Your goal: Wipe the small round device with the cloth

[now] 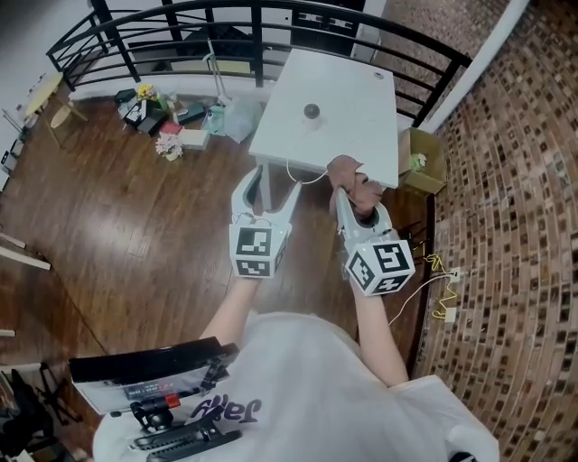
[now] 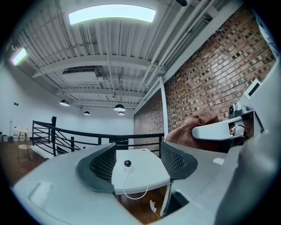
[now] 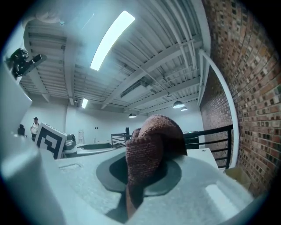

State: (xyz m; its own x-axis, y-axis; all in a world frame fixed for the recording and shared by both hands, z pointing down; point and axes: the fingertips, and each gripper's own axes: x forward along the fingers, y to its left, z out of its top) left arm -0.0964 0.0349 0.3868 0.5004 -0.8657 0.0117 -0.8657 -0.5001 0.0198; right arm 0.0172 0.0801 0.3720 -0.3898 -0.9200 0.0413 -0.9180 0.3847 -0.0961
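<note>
R claw (image 3: 142, 173) clamps cloth (image 3: 151, 138); L claw (image 2: 137, 160) open; device (image 1: 312, 111) seemingly untouched on table (image 1: 357, 77).

A white square table (image 1: 361, 135) stands at twelve o'clock on a dark wooden plank floor (image 1: 117, 226). A black metal railing (image 1: 226, 11) curves behind it. A heap of small clutter with flowers (image 1: 163, 126) lies at ten o'clock. A tan cardboard box (image 1: 423, 167) sits at the table's three o'clock, near a brown brick wall (image 1: 515, 162).
</note>
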